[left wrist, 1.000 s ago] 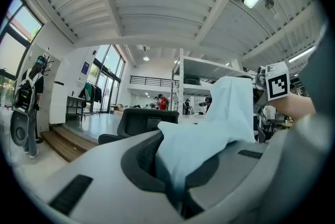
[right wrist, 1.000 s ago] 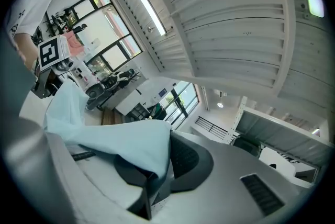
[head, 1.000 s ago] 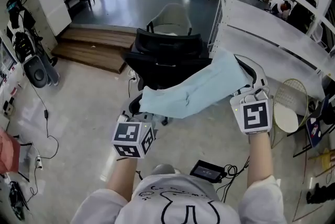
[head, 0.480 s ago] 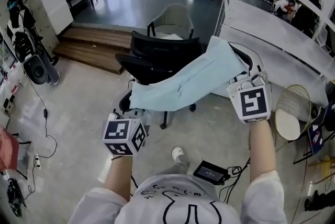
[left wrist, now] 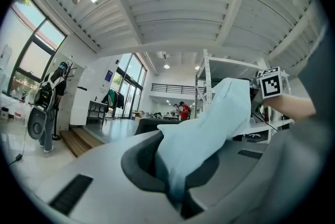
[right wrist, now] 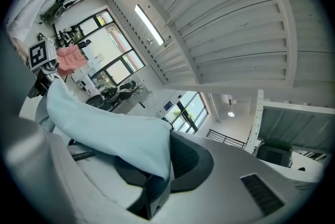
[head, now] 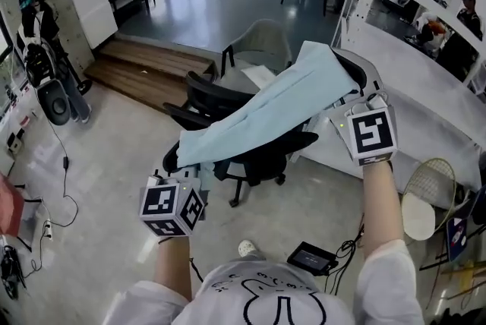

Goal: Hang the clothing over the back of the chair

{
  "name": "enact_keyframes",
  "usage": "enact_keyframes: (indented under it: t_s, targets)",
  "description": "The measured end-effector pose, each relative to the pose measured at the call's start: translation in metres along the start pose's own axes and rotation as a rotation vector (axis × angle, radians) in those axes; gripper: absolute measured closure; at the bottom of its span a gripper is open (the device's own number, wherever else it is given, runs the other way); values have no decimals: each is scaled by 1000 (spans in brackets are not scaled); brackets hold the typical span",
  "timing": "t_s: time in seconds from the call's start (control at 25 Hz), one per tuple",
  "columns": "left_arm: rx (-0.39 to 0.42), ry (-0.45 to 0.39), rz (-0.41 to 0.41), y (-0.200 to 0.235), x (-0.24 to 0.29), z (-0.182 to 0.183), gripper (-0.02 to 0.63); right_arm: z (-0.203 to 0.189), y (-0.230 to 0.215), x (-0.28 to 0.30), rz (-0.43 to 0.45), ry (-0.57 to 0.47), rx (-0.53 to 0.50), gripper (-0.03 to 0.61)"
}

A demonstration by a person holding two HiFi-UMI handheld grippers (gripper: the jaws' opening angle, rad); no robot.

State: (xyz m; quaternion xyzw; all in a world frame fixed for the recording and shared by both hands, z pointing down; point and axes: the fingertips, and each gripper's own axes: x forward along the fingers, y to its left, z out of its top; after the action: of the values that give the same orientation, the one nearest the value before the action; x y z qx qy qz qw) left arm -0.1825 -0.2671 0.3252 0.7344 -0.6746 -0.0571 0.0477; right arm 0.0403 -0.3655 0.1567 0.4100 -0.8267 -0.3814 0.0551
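Observation:
A light blue garment (head: pixel 266 111) hangs stretched between my two grippers, sloping up from lower left to upper right. It spans above the black office chair (head: pixel 228 99), hiding much of its seat and backrest. My left gripper (head: pixel 181 164) is shut on the garment's lower end, in front of the chair. My right gripper (head: pixel 343 105) is shut on the upper end, to the chair's right. In the left gripper view the cloth (left wrist: pixel 209 129) rises out of the closed jaws of the left gripper (left wrist: pixel 178 202). The right gripper view shows the fabric (right wrist: pixel 115 139) pinched in the right gripper (right wrist: pixel 154 197).
A grey shell chair (head: pixel 262 42) stands behind the black one, beside a wooden step (head: pixel 144 65). A white shelving frame and table (head: pixel 425 88) run along the right. A black device with cables (head: pixel 311 259) lies on the floor, a racket (head: pixel 425 194) at right.
Both grippers have carried the garment forward and upward, the right one higher. The cloth now sits over the black chair, and the chair looks closer and turned in the head view.

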Motion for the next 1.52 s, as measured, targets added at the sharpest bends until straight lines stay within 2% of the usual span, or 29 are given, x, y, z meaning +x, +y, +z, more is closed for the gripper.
enact_keyframes:
  t_s: [0.16,0.36,0.56,0.68,0.88,1.08,1.2,1.36,1.52]
  targets:
    - [7,-19,48,8,21,10,589,1,-13,48,46,-53,-25,560]
    - [-4,-28,122,23,42,3,589,-14,-4,100,112,-126,-14,558]
    - [-6,-16,175,32,53,-4,589,-44,11,135,195,-118,13,558]
    - [14,41,175,28,55,-14,589,-67,23,148,252,-81,22,558]
    - [53,144,124,17,52,-29,588,-110,44,163,362,-2,68,558]
    - [109,271,140,8,48,-56,578,-144,76,170,508,34,118,558]
    - [135,350,124,0,47,-71,499,-152,100,169,606,50,96,558]
    - [151,422,83,-9,47,-84,449,-162,119,173,700,58,86,558]
    - [168,451,42,-16,49,-88,401,-173,139,172,792,89,91,558]
